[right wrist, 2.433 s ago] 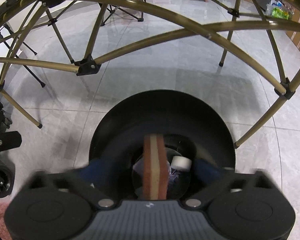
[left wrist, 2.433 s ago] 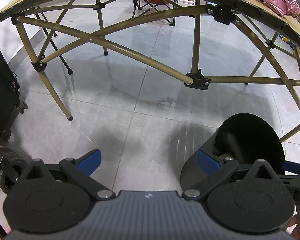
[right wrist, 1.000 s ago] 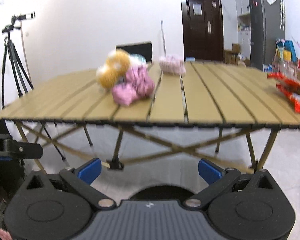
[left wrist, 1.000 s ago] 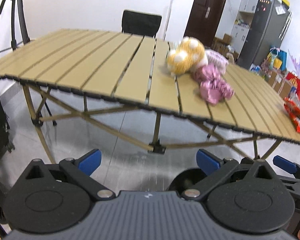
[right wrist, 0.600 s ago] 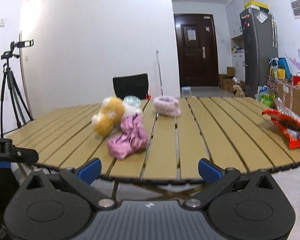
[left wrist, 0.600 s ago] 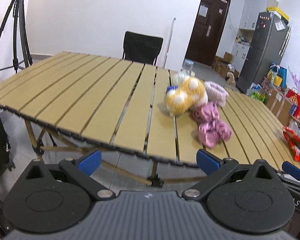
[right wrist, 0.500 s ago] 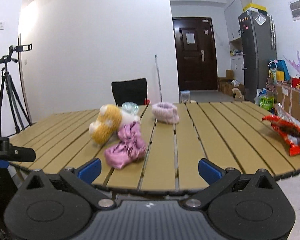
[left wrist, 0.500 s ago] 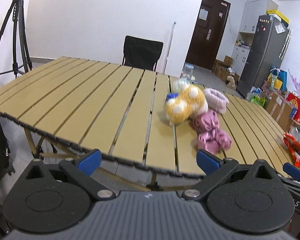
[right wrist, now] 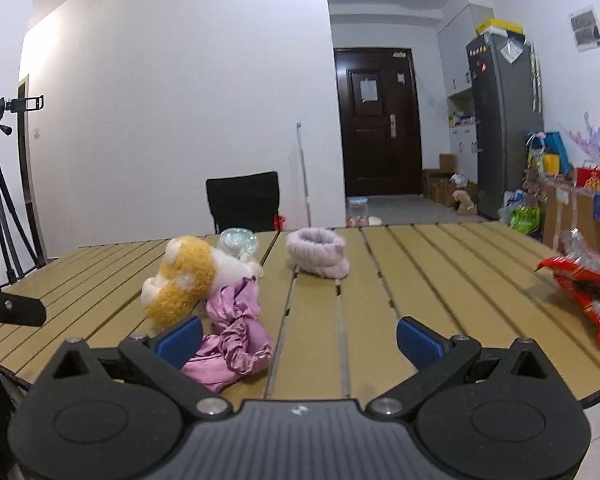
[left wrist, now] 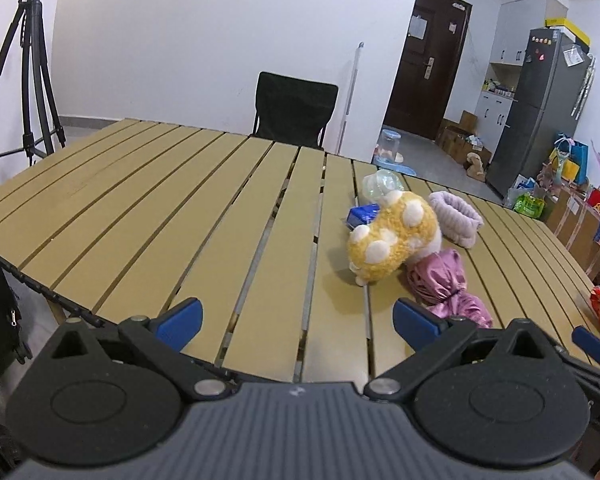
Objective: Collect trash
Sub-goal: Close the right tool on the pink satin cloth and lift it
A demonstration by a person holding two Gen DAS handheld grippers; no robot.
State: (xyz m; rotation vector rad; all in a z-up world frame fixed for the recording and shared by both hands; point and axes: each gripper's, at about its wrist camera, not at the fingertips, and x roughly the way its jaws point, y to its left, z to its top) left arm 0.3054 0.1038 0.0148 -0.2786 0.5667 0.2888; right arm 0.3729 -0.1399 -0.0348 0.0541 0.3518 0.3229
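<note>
Two tools, the left tool (left wrist: 296,318) and the right tool (right wrist: 298,336), hang over the near edge of a slatted wooden desk (left wrist: 148,208), each with its blue-tipped fingers spread wide and nothing between them. In the right view, a red snack bag (right wrist: 586,292) lies open near the desk's edge at three o'clock, well apart from a cluster at ten o'clock: a yellow plush toy (right wrist: 180,278) touching a crumpled pink cloth (right wrist: 236,332), with a clear plastic bottle (right wrist: 238,242) just behind them. A fluffy lilac band (right wrist: 318,252) sits at twelve o'clock, and a black chair (right wrist: 242,202) stands beyond the desk's far side.
</note>
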